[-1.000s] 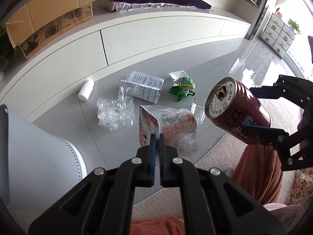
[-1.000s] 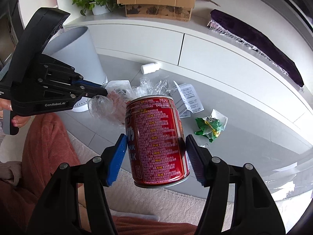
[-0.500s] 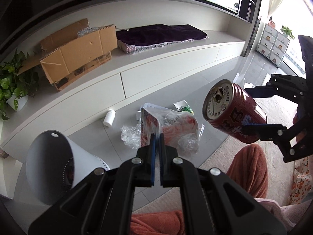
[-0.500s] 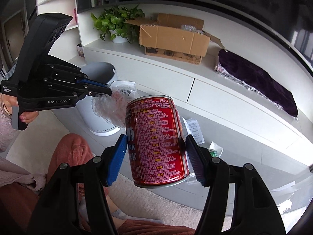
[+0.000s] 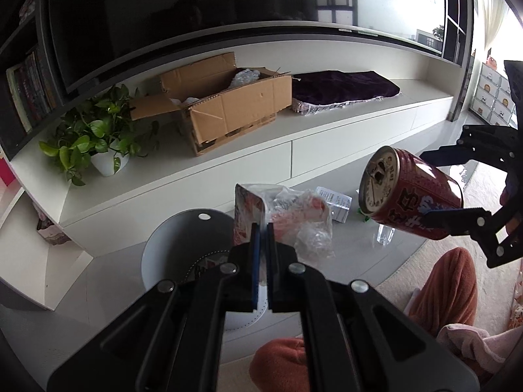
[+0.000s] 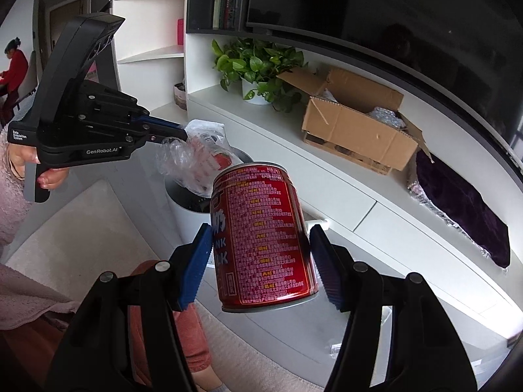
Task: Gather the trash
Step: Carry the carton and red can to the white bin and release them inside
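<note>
Both tools have risen, left tool pinching crumpled wrapper, right tool grasping red can.

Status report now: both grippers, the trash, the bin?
Left gripper shut on plastic wrapper. Right gripper shut on red can. White bin open below wrapper. Nothing blocking.

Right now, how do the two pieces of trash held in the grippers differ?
The can is rigid, red and cylindrical; the wrapper is crumpled clear plastic with red print. The right gripper spans the can's sides with wide-set jaws; the left gripper pinches the wrapper's edge with jaws nearly together. The wrapper hangs over the bin; the can is beside it. Both are lifted clear of the floor.
</note>
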`<state>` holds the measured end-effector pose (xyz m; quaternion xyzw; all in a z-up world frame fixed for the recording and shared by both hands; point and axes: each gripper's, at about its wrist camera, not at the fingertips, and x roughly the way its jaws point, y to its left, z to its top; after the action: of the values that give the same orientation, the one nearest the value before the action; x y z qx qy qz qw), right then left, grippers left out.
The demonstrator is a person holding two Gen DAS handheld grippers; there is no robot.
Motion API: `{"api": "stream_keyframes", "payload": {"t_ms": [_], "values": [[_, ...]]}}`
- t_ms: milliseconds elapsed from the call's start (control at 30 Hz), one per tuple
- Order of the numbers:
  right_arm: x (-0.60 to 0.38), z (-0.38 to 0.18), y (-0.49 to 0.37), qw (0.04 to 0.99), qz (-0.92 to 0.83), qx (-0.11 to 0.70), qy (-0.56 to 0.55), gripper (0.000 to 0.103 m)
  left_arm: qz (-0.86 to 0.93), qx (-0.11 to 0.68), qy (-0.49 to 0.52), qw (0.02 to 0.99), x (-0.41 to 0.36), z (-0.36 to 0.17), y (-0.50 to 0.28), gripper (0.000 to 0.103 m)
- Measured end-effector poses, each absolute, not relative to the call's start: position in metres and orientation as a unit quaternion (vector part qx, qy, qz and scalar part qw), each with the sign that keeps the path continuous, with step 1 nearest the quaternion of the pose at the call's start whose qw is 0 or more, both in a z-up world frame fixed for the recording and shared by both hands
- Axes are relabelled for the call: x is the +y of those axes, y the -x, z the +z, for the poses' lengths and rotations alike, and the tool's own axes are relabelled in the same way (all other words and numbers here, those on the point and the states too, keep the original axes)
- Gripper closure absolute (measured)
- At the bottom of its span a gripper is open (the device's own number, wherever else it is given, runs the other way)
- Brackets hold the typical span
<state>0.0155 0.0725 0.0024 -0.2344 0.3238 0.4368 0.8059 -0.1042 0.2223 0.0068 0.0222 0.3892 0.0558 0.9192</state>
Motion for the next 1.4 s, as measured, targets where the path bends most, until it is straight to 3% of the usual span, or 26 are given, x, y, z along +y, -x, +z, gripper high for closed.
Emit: {"api": "stream_keyframes", "payload": {"t_ms": [733, 1267, 1300, 1333, 1367, 1400], "values": [[0.251, -0.031, -0.029, 0.761, 0.492, 0.352, 0.236, 0.045, 0.097, 0.426, 0.06, 0.897, 0.386, -0.054, 0.124, 0.1], [0.269, -0.051, -0.06, 0.768, 0.469, 0.379, 0.216, 0.045, 0.06, 0.441, 0.022, 0.895, 0.39, -0.075, 0.083, 0.094], [0.269, -0.051, -0.06, 0.767, 0.469, 0.38, 0.216, 0.045, 0.059, 0.441, 0.019, 0.895, 0.388, -0.074, 0.082, 0.085], [0.269, -0.052, -0.06, 0.767, 0.469, 0.381, 0.216, 0.044, 0.061, 0.439, 0.017, 0.896, 0.387, -0.073, 0.082, 0.063], [0.27, -0.053, -0.059, 0.767, 0.469, 0.381, 0.216, 0.044, 0.066, 0.436, 0.013, 0.898, 0.386, -0.072, 0.083, 0.05], [0.271, -0.054, -0.058, 0.766, 0.47, 0.382, 0.217, 0.044, 0.072, 0.428, 0.009, 0.901, 0.385, -0.07, 0.084, 0.03]]}}
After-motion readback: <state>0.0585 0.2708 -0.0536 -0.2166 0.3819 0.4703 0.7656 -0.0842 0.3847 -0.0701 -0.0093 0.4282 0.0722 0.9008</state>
